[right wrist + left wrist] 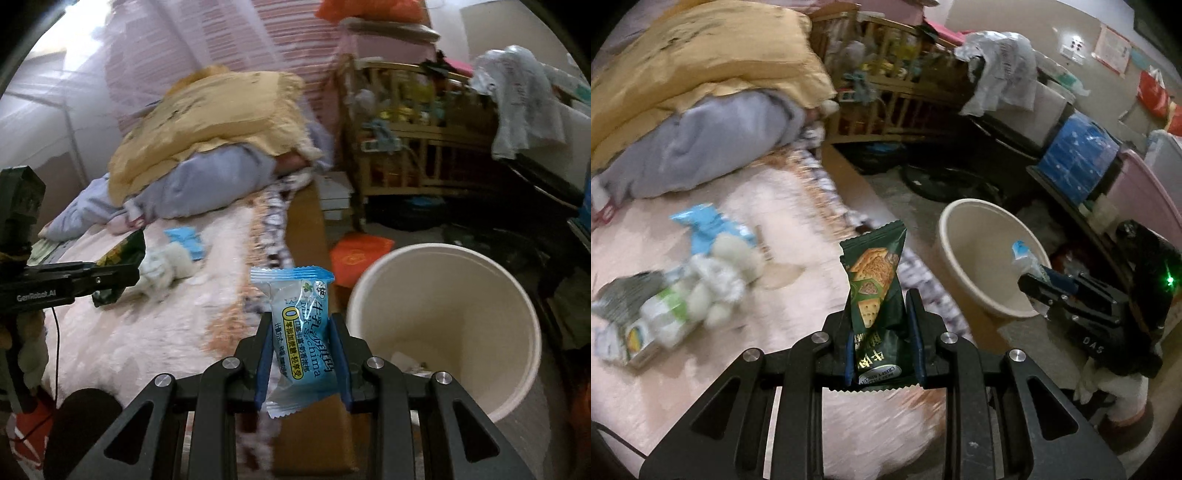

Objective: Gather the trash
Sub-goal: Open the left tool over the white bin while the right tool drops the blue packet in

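1. Left wrist view: the left gripper (882, 314) pinches a dark green biscuit wrapper (877, 291) between its blue pads, the packet standing upright above the pink bedspread (713, 369).
2. On that bedspread, to the left, lie more pieces of trash: a light blue wrapper (701, 225), crumpled white tissue (716, 280) and a green-and-white packet (657, 314), all blurred.
3. A cream bin (982, 254) stands on the floor beside the bed; the right gripper (1030, 280) hovers at its rim on the right, with a pale blue packet in its tips.
4. Right wrist view: the right gripper (300, 332) is clamped on a pale blue milk-bread wrapper (300, 332), held upright just left of the bin's (517, 369) rim.
5. A few scraps lie at the bottom of the bin.
6. At the left edge the left gripper (122, 275) hangs over the bed with the green wrapper (123, 254) in its tips.
7. Yellow and grey bedding (207, 147) is piled at the far end of the bed.
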`<action>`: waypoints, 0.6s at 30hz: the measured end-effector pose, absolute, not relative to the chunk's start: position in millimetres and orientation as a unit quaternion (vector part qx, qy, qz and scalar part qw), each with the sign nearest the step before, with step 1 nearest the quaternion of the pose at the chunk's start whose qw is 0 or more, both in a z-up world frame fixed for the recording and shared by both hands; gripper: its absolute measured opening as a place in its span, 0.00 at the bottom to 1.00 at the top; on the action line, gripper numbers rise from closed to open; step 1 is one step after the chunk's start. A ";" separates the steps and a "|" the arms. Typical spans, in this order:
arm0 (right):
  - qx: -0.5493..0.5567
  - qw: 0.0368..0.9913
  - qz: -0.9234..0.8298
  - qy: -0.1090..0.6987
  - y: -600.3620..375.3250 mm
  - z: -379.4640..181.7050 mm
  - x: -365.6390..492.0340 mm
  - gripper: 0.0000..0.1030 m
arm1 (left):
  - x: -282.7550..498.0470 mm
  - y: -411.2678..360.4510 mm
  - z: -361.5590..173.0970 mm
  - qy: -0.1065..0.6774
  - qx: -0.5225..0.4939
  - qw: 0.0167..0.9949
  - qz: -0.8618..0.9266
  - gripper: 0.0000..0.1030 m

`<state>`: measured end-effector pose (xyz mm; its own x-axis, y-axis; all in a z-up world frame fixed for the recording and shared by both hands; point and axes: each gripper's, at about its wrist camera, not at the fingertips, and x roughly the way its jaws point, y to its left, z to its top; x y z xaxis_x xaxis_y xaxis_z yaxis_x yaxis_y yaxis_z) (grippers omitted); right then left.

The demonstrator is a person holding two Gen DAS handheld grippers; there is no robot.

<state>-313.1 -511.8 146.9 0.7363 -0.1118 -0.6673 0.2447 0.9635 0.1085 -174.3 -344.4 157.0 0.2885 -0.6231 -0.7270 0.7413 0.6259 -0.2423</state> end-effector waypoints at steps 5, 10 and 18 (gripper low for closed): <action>0.100 0.921 -0.128 0.354 -541.4 142.1 -319.3 0.27 | -178.5 -392.3 159.9 0.412 0.084 0.786 -0.453 0.21; 0.120 0.913 -0.155 0.358 -573.4 132.5 -323.2 0.27 | -182.2 -434.7 159.5 0.412 0.095 0.772 -0.475 0.21; 0.140 0.900 -0.191 0.367 -611.2 115.0 -325.3 0.27 | -182.1 -493.4 149.5 0.433 0.089 0.740 -0.508 0.21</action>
